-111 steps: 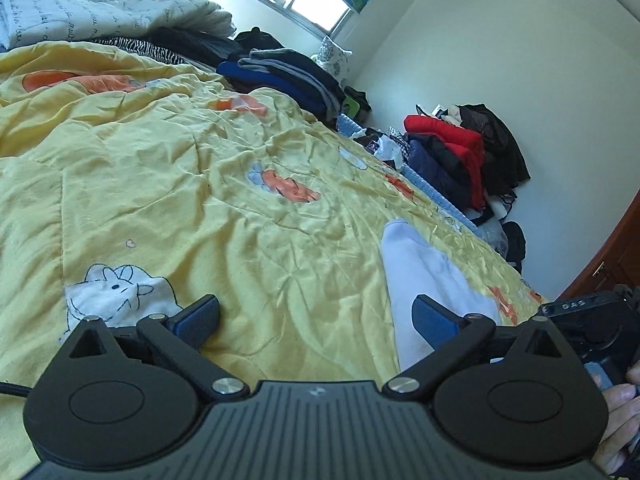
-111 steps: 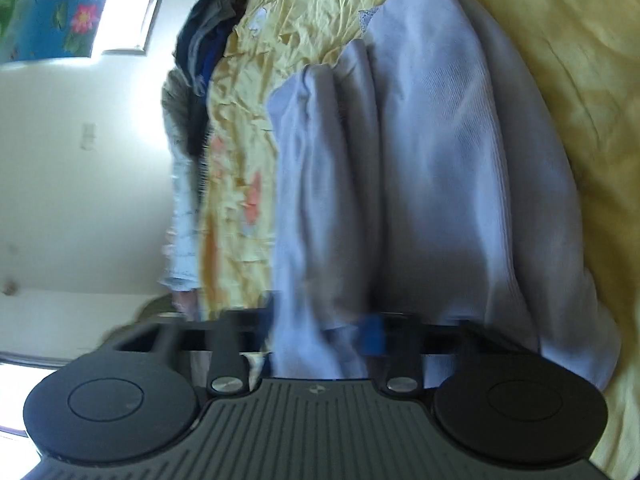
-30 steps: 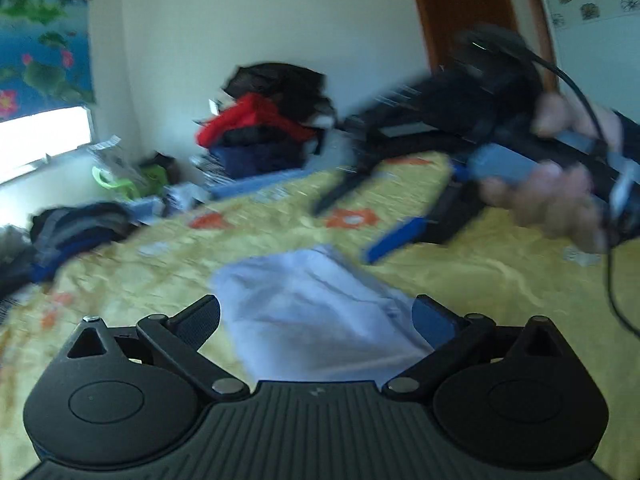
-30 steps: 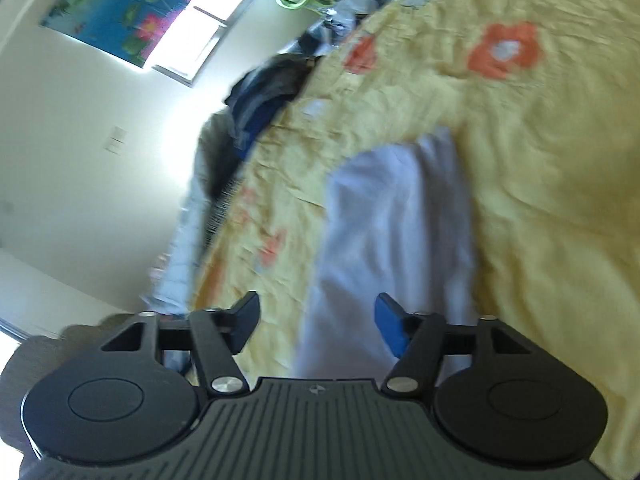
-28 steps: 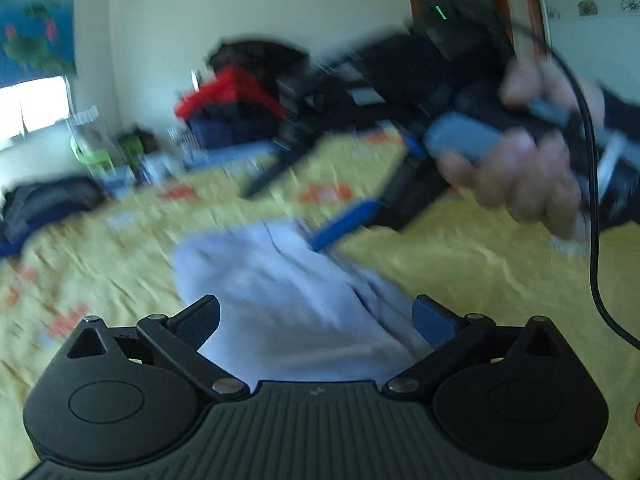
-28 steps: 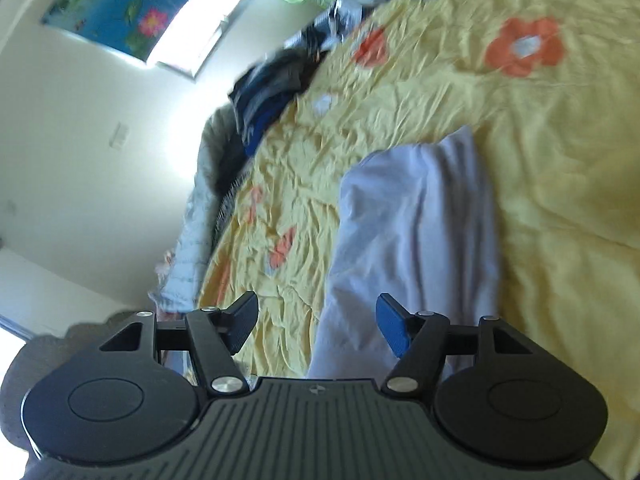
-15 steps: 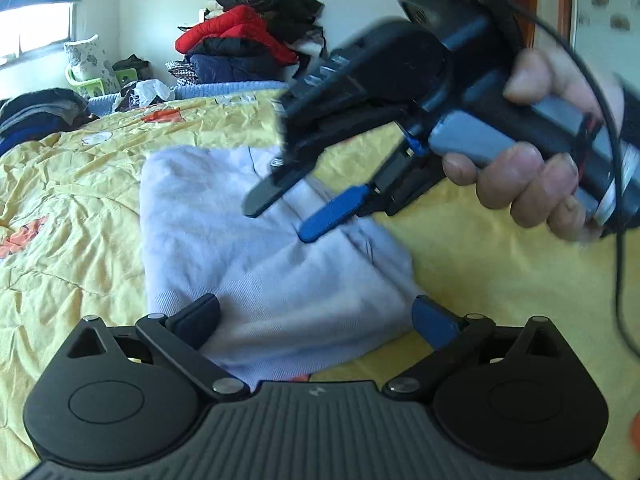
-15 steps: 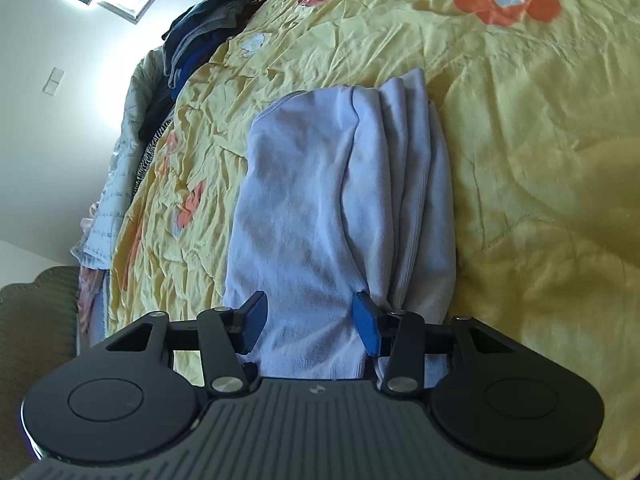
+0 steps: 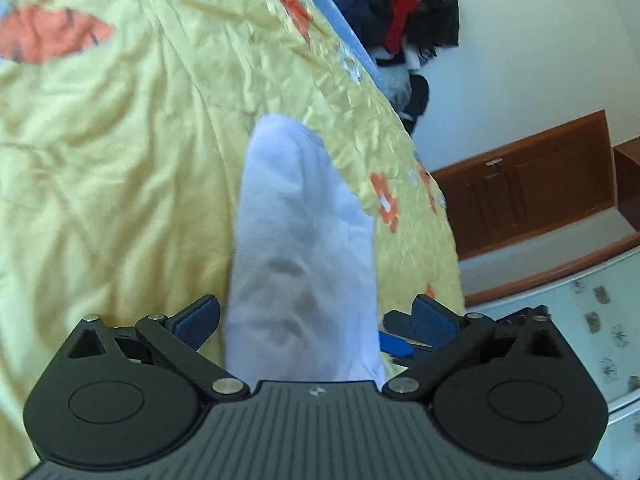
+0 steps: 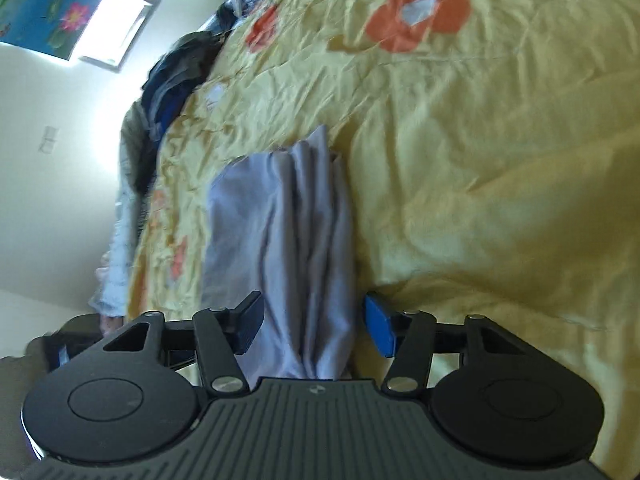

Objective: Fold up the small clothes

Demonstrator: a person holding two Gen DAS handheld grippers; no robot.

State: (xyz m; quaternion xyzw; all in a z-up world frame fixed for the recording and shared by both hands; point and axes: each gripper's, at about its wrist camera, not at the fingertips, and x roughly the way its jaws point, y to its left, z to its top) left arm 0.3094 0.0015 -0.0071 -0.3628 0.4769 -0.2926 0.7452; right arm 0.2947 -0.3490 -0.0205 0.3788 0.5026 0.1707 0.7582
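A folded pale lavender garment (image 9: 304, 248) lies on the yellow flowered quilt (image 9: 120, 152). The left gripper (image 9: 316, 318) has its jaws spread wide, the cloth running between them with a gap on each side. The right gripper (image 10: 314, 322) is likewise parted, straddling the garment's pleated end (image 10: 308, 240) without pinching it.

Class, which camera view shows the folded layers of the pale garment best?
The right wrist view: the pale garment shows its stacked lengthwise folds between the open right gripper. The left wrist view shows only one smooth, blurred face between the open left gripper, no layers.
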